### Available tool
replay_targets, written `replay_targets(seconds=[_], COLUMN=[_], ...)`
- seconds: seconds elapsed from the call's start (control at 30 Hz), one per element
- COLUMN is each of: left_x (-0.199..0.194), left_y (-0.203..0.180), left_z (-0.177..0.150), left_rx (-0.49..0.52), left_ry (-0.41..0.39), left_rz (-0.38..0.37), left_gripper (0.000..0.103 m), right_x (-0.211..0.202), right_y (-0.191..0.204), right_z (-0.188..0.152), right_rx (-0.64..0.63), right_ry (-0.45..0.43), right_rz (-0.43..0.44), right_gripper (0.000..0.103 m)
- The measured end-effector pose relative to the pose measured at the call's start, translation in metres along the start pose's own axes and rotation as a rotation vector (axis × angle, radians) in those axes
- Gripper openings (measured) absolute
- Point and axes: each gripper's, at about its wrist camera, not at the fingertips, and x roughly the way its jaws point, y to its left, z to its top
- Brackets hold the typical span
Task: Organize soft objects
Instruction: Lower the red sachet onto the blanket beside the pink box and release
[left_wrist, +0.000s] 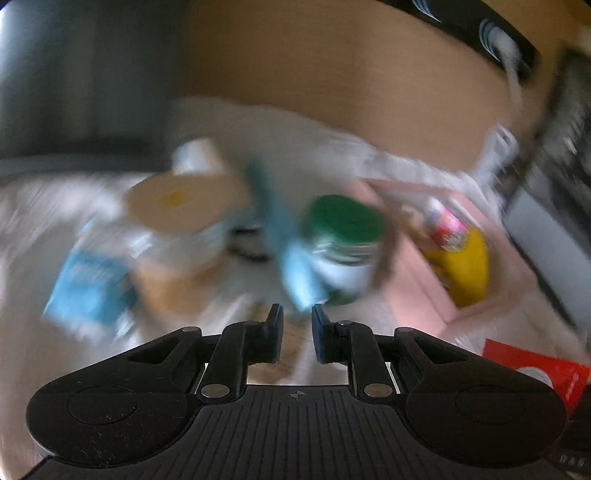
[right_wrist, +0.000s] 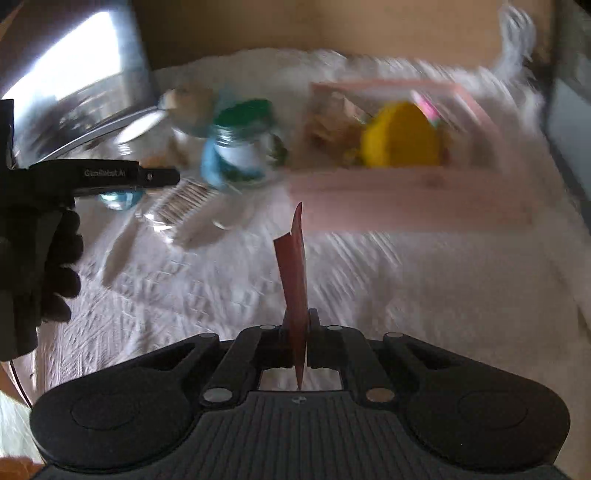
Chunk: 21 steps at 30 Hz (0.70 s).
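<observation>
My right gripper (right_wrist: 295, 325) is shut on a thin red packet (right_wrist: 293, 266), seen edge-on and standing up between the pads. The same red packet (left_wrist: 532, 365) shows at the lower right of the left wrist view. A pink box (right_wrist: 406, 199) lies ahead on the white quilt and holds a yellow soft toy (right_wrist: 402, 136); the left wrist view also shows the pink box (left_wrist: 424, 295) and the yellow toy (left_wrist: 465, 269). My left gripper (left_wrist: 297, 332) has its jaws slightly apart with nothing between them. It hangs over a blurred cluster of items.
A green-lidded jar (left_wrist: 343, 243), a blue pouch (left_wrist: 291, 258), a tape roll (left_wrist: 177, 210) and a blue-and-white packet (left_wrist: 88, 291) lie on the white quilt (right_wrist: 369, 295). A gloved hand (right_wrist: 37, 258) holds the left gripper at the left. A brown headboard (left_wrist: 351, 74) stands behind.
</observation>
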Motion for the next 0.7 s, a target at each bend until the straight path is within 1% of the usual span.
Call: replay_targets(seconds=[0.07,0.1,0.17,0.23,0.33,0.4,0.5,0.53,0.7], left_x=[0.016,0.026,0.043,0.055,0.065,0.073,0.072,0.07,0.043], left_y=[-0.014,-0.017,-0.018,-0.015,-0.014,-0.015,-0.012,-0.011,-0.004], left_z=[0.008,0.01,0.015,0.017,0.016,0.015,0.011,0.009,-0.011], left_rx=[0.07,0.085,0.089,0.078,0.093,0.118,0.132,0.137,0.152], left_ry=[0.024,0.044,0.08,0.111,0.137,0.16,0.189,0.201,0.24], left_rz=[0.005,0.011,0.033,0.038,0.036,0.05,0.039,0.033,-0.046], left_gripper=[0.018,0.018,0.019,0.024,0.025,0.025,0.024,0.021,0.019], right_x=[-0.002,-0.005,-0.008,-0.009,-0.012,-0.011,-0.009,-0.009,-0.007], right_y=[-0.004,-0.006,-0.011,-0.013,-0.019,-0.025,-0.03,-0.031,-0.024], right_z=[-0.005,-0.007,-0.009,-0.011,-0.013,-0.014,-0.013,-0.013,-0.004], right_rx=[-0.01,-0.015,-0.002,-0.005,-0.003,0.011,0.024,0.025,-0.006], right_ry=[0.003,-0.004,-0.006,-0.007,-0.016,-0.014,-0.011,-0.012,-0.03], right_rz=[-0.022,-0.031,-0.029,-0.047,-0.062,-0.064,-0.064,-0.061,-0.042], right_gripper=[0.005,0.005,0.005,0.005,0.005,0.005,0.005,0.005,0.006])
